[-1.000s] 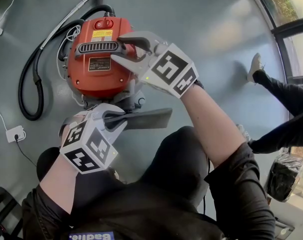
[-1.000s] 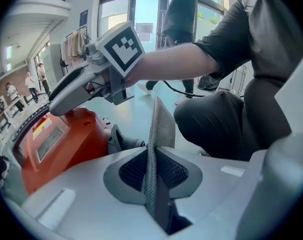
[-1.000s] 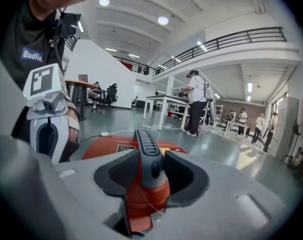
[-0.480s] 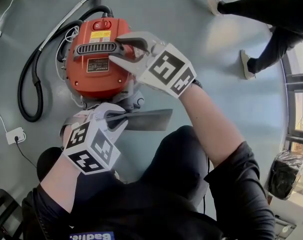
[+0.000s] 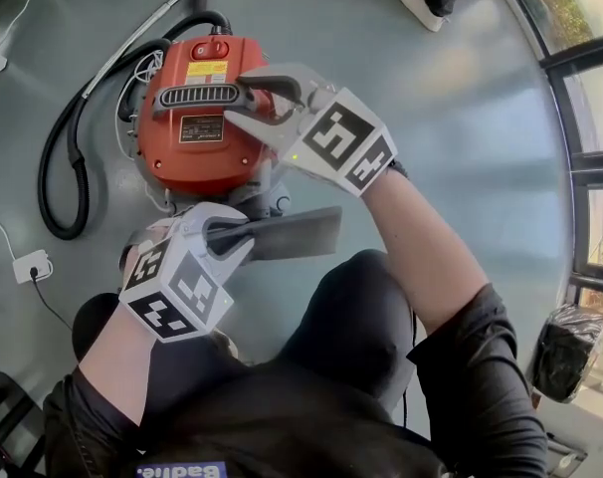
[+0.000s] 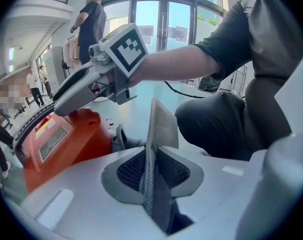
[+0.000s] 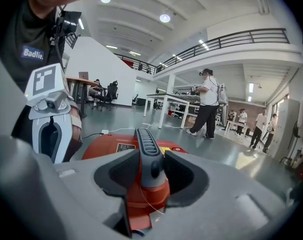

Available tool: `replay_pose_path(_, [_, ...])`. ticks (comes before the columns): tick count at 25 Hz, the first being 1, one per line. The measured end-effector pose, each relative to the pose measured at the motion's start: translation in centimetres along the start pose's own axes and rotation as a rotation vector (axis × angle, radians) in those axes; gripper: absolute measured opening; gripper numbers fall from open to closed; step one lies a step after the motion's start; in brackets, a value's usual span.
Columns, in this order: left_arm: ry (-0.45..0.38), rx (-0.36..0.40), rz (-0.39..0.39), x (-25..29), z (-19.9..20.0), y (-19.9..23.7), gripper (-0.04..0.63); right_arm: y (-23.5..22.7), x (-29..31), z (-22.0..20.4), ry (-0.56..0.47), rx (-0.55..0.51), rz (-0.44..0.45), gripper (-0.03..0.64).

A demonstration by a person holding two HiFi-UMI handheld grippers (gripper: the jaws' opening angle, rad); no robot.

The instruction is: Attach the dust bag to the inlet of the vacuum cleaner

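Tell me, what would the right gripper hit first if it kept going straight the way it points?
Its fingers are shut on the vacuum cleaner's black handle. Pushed straight on, the right gripper would slide along that handle and probably meet the red body just below, though depth is unclear.

Daylight from the glass doors (image 6: 166,24) and round ceiling lamps (image 7: 164,18) keep everything bright, leaving a pale sheen on the grey floor (image 5: 451,98). All three views bend strongly toward dark rounded corners; the left claw (image 6: 152,166) looks soft near its lens.
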State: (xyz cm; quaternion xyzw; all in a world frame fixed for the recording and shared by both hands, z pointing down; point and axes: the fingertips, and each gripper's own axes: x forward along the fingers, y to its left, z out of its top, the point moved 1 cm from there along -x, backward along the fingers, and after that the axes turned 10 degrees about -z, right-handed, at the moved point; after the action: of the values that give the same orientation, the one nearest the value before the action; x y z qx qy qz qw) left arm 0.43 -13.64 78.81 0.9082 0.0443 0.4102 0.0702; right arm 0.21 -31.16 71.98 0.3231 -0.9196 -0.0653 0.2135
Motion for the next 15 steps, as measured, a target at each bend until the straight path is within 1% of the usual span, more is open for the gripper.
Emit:
replay_pose_path(4, [0.009,0.036,0.005,0.27,0.15,-0.34,0.101,0.02,-0.06,-0.02,-0.002,-0.003,0.002,0.146])
replay_pose_path(6, [0.006,0.048,0.015,0.15,0.15,-0.33,0.119,0.0,-0.08,0.0,-0.006,-0.004,-0.001,0.147])
replay_pose_path(7, [0.006,0.056,0.022,0.04,0.14,-0.31,0.144,-0.02,-0.11,0.01,-0.008,-0.004,-0.003,0.147])
replay_pose_path(8, [0.006,0.064,0.027,-0.08,0.11,-0.33,0.191,-0.03,-0.14,0.02,-0.01,-0.004,-0.005,0.147])
replay_pose_path(9, [0.008,0.07,0.029,-0.19,0.03,-0.41,0.221,-0.03,-0.14,0.02,-0.01,-0.003,-0.005,0.147])
replay_pose_path(14, [0.022,0.084,0.024,-0.22,-0.54,-0.91,0.23,-0.02,-0.09,-0.01,-0.006,-0.002,-0.007,0.147])
replay_pose_path(15, [0.025,0.088,0.023,-0.27,-0.6,-0.99,0.242,-0.03,-0.1,-0.02,-0.005,-0.002,-0.008,0.147])
